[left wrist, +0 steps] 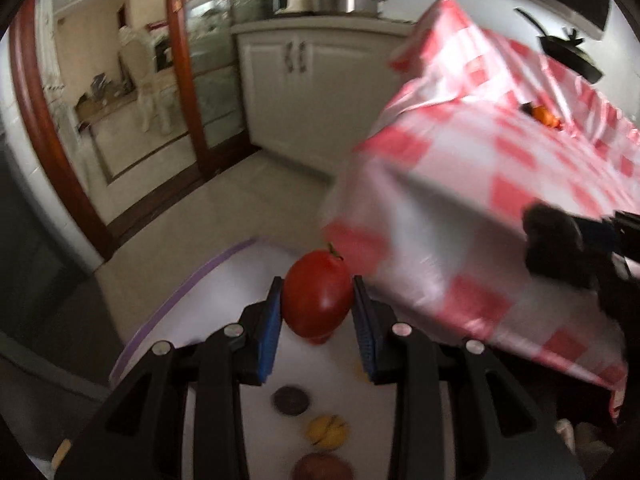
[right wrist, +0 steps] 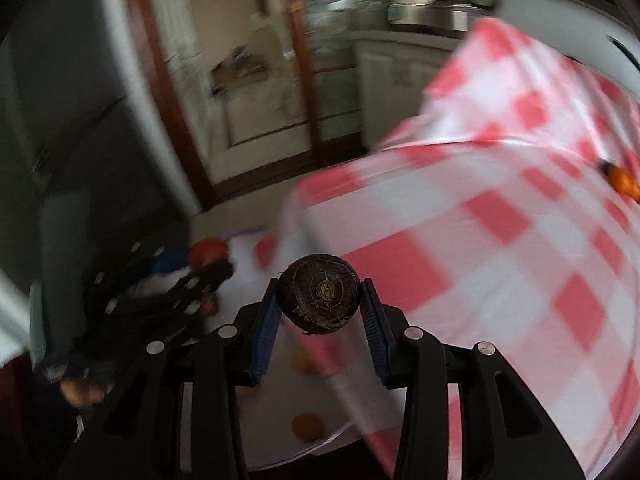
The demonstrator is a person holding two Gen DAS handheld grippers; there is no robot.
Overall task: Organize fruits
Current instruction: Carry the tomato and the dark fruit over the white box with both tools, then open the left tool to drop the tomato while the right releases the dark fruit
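Two fruits are in hand at once. The left gripper [left wrist: 318, 300] has its blue pads pressed on either flank of a red tomato-like fruit [left wrist: 317, 294], which hangs above a white tray [left wrist: 224, 280] where a dark round fruit [left wrist: 291, 400], a yellow one [left wrist: 327, 432] and a reddish one [left wrist: 322, 468] lie. The right gripper [right wrist: 320, 302] is closed on a dark purple round fruit [right wrist: 319, 294], its rough end facing the camera, held over the edge of the red-checked tablecloth [right wrist: 500, 220]. An orange fruit [right wrist: 622, 180] sits far off on the cloth. I judge the red fruit smooth, soft-skinned and easily bruised, so a light squeeze across its widest part suits it; the purple one looks hard-shelled and firmer, tolerating more pressure at its middle
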